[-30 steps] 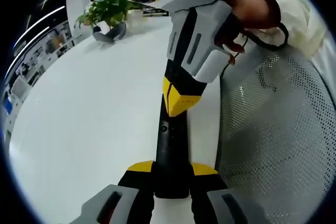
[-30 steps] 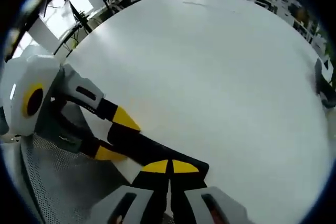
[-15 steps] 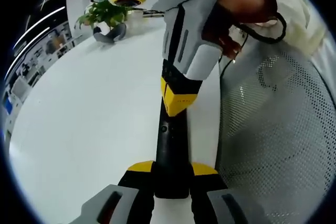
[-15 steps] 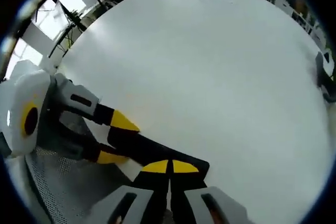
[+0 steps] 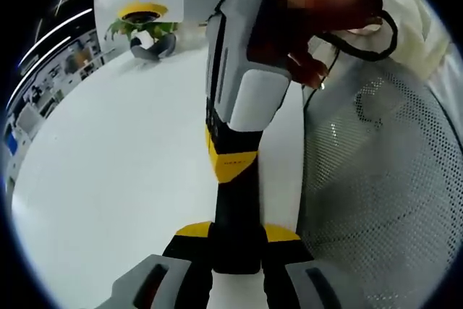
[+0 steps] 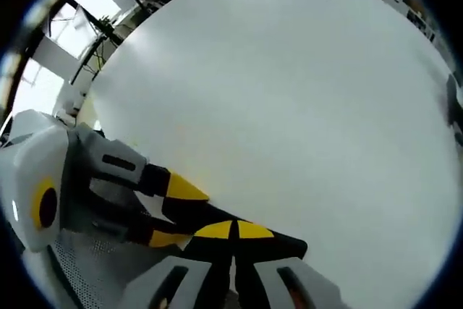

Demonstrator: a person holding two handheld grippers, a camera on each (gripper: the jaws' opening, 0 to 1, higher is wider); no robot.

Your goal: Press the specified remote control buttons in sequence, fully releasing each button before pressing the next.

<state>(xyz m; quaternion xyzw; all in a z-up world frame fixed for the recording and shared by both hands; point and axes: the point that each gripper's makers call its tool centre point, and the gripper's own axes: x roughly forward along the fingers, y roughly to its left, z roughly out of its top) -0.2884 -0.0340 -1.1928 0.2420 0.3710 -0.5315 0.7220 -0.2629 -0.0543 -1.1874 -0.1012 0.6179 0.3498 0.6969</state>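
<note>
A long black remote control [image 5: 236, 211] lies lengthwise between my left gripper's [image 5: 237, 234] yellow-tipped jaws, which are shut on its near end. From above, my right gripper [image 5: 230, 166] comes down on the remote's face with its yellow tips pressed together, covering the remote's far part. In the right gripper view, my right gripper [image 6: 233, 231] is shut, its tips over the black remote [image 6: 288, 242]. The left gripper [image 6: 172, 209] enters from the left, clamped on the remote. Buttons under the tips are hidden.
The remote is held over the edge of a large white table [image 5: 108, 142]. A grey mesh chair [image 5: 376, 193] is at the right. A potted plant [image 5: 145, 28] and a grey object [image 5: 153, 48] stand at the table's far side. A person's sleeve [image 5: 409, 27] holds the right gripper.
The right gripper has slid down along the remote toward the left gripper's jaws, covering more of it. In the right gripper view, the left gripper has come closer.
</note>
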